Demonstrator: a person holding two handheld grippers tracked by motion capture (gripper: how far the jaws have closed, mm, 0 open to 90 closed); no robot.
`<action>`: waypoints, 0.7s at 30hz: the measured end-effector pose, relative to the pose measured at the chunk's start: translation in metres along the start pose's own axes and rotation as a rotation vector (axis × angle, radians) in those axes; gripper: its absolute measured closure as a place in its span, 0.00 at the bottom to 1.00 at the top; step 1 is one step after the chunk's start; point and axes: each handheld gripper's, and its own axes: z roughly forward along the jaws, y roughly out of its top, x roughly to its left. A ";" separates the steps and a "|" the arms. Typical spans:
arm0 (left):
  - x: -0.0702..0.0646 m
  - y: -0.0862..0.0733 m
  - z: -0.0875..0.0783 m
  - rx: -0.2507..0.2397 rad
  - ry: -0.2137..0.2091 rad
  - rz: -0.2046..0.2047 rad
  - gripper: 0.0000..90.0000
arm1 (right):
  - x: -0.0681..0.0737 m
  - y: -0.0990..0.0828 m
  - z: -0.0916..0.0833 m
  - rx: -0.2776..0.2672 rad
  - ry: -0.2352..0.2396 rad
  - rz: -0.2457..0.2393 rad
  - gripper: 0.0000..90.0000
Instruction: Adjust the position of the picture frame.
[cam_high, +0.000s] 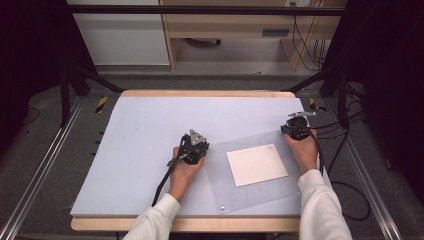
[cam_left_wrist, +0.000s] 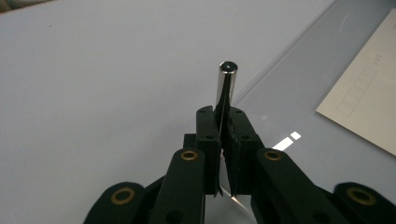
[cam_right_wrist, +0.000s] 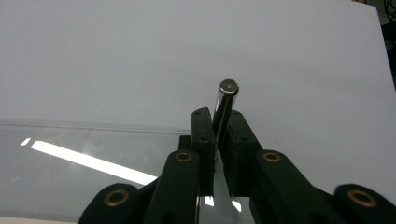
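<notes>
Clear sheet (cam_high: 260, 172) edges faint, both tongs (cam_left_wrist: 223, 123) (cam_right_wrist: 219, 122) seemingly clamping steel pins (cam_left_wrist: 226, 86) (cam_right_wrist: 226, 99)

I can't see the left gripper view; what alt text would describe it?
Two black jaws of the left gripper are shut on a shiny metal rod above a pale blue table. To the right lie a clear plastic sheet and a cream card.

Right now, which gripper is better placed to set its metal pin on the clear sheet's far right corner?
Right. The right gripper, jaws shut on its metal pin, is at that corner; the left gripper sits across the clear sheet, beyond the white card.
</notes>
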 end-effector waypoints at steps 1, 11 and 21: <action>0.000 0.000 0.000 0.000 0.000 0.000 0.94 | 0.000 0.000 0.001 0.003 -0.006 -0.005 0.94; 0.001 0.001 0.000 0.009 -0.004 -0.005 0.94 | 0.002 0.001 0.001 0.016 -0.004 -0.001 0.95; 0.005 0.012 -0.004 0.056 -0.025 -0.011 0.94 | 0.002 0.006 -0.008 0.060 0.005 -0.029 0.95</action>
